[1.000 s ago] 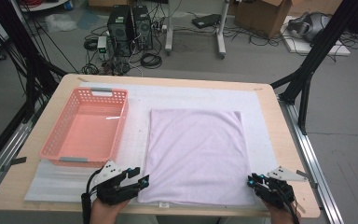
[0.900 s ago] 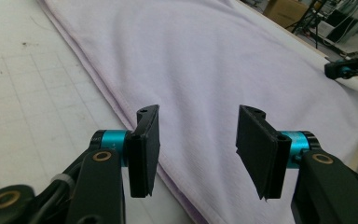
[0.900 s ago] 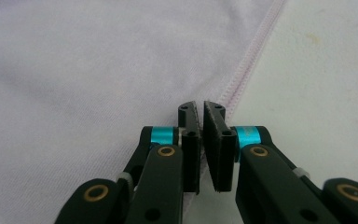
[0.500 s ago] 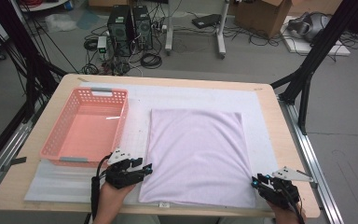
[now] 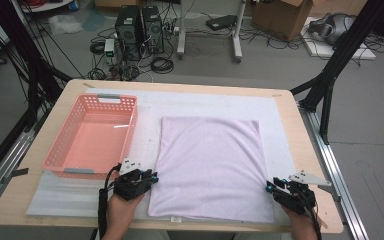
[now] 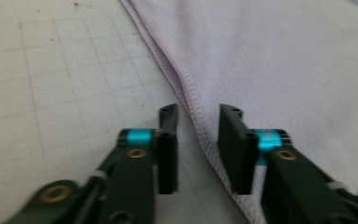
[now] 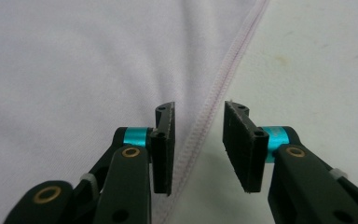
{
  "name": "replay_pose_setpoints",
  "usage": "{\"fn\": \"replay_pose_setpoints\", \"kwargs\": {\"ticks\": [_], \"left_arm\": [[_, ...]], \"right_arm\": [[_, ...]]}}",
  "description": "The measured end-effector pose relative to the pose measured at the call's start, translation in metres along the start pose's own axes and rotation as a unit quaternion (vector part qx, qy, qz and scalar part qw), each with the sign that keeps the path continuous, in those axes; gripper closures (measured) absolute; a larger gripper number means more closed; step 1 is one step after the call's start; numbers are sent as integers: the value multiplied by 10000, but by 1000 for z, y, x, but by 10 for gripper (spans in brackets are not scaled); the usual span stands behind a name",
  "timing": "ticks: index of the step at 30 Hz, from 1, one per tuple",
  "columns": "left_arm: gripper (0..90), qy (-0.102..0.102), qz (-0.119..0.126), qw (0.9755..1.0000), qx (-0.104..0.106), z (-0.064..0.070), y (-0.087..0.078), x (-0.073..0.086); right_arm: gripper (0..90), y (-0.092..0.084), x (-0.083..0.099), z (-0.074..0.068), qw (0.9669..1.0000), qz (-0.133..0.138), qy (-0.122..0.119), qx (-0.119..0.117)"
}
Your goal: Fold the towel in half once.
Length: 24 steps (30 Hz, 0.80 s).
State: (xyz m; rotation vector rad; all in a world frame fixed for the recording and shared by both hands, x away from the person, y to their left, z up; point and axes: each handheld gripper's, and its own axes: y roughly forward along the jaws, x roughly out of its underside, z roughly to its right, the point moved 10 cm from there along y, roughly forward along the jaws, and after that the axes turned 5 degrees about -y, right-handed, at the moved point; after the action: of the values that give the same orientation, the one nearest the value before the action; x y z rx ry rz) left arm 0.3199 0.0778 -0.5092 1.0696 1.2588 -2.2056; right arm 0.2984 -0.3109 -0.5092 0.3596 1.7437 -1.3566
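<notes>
A pale lilac towel lies flat and folded on the white mat. At the towel's near left edge is my left gripper. In the left gripper view the left gripper straddles the stitched hem of the towel. Its jaws have just been closing, with a gap still showing at each pad. My right gripper is at the near right edge. In the right gripper view the right gripper stands astride the hem of the towel. Its jaws have just been opening and do not press on the cloth.
An empty pink plastic basket sits on the left of the white mat, just beyond my left hand. The wooden table's edge runs close on the left and front. Black frame legs stand at both sides.
My left gripper has moved forward and slightly right, up to the towel's left edge. The right gripper has stayed at the near right edge.
</notes>
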Motion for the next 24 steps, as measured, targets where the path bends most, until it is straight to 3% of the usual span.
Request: {"fn": "replay_pose_setpoints", "kwargs": {"ticks": [2,5,6,8,9,14,16,18,21,24], "left_arm": [[595,-98,-16,9998,196,3,-1,1],[565,-145,-123,9988,450,9,0,4],[574,-133,-132,9987,475,10,1,5],[763,-33,-168,9993,321,10,1,8],[840,-66,-223,9991,359,12,1,9],[871,-185,-298,9986,394,14,-7,14],[868,-188,-277,9986,418,14,-9,15],[839,-145,-234,9986,445,14,-8,13],[702,-76,-95,9982,591,16,-6,9],[584,18,232,9971,729,19,-6,-2]], "right_arm": [[652,7,1,1,9999,-92,44,-16],[846,10,-2,-2,9997,-89,111,-216],[855,10,-3,-2,9996,-130,142,-218],[864,9,-2,0,9994,-169,209,-204],[866,7,-2,2,9995,-176,213,-153],[867,-1,3,8,9996,-204,187,-77],[819,-2,4,5,9995,-217,157,-165],[661,-4,1,8,9999,-89,99,-76],[643,-8,-6,13,9997,199,101,-28],[671,-8,-18,20,9990,449,-43,11]]}}
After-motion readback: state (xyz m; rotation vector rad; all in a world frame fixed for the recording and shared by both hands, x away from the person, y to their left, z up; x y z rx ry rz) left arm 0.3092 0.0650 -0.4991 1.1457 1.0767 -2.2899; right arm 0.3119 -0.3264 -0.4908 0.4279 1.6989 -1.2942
